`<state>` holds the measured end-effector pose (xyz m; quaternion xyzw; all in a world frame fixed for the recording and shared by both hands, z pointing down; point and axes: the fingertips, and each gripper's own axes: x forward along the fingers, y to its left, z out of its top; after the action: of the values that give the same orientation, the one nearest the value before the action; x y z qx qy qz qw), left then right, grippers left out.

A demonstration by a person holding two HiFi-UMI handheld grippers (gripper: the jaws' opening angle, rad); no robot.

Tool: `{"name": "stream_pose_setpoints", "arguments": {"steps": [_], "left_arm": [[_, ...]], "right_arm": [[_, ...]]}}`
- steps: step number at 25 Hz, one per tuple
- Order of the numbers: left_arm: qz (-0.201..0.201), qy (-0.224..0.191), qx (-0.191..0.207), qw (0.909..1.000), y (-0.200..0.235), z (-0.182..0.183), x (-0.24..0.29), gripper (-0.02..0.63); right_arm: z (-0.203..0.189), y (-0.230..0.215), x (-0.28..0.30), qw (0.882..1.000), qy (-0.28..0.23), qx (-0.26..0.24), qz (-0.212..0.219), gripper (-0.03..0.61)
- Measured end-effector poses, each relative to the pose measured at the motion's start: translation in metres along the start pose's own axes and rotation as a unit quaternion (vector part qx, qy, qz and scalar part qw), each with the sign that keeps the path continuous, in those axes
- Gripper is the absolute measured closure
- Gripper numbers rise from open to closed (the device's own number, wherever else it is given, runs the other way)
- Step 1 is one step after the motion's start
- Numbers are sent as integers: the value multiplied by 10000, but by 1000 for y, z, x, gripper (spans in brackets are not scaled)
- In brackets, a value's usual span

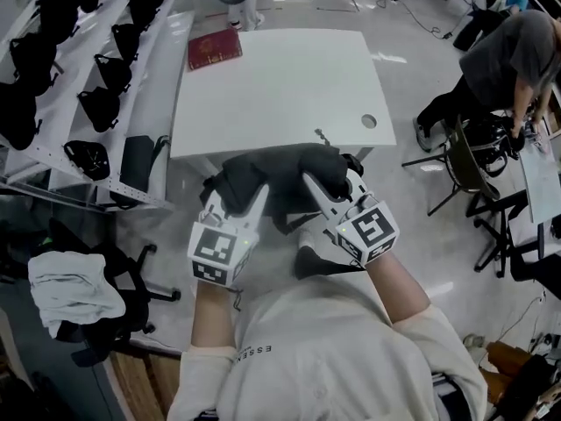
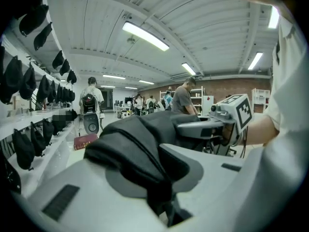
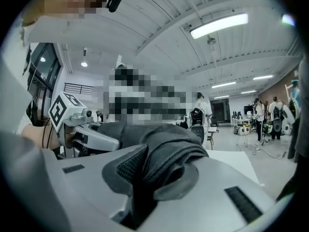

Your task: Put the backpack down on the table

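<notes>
A black backpack (image 1: 285,178) hangs in the air just off the near edge of the white table (image 1: 272,86). My left gripper (image 1: 254,202) is shut on a fold of its fabric at the left side. My right gripper (image 1: 317,191) is shut on the fabric at the right side. In the left gripper view the dark backpack (image 2: 140,144) bulges up between the jaws, with the right gripper's marker cube behind it. In the right gripper view the backpack (image 3: 164,153) is likewise pinched between the jaws.
A dark red book (image 1: 214,49) lies at the table's far left corner. A round hole (image 1: 369,121) sits near the table's right edge. Shelves with black bags (image 1: 88,103) run along the left. A person (image 1: 508,68) bends over chairs at the right.
</notes>
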<state>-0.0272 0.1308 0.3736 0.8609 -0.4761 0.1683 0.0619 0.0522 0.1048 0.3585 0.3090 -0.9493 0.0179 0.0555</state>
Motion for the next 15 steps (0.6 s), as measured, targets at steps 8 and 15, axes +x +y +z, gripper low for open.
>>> {"name": "stream_pose_setpoints", "arguments": {"steps": [8, 15], "left_arm": [[250, -41, -74, 9997, 47, 49, 98, 540], [193, -65, -43, 9998, 82, 80, 157, 540]], "right_arm": [[18, -107, 53, 9997, -63, -127, 177, 511], [36, -172, 89, 9995, -127, -248, 141, 509]]}}
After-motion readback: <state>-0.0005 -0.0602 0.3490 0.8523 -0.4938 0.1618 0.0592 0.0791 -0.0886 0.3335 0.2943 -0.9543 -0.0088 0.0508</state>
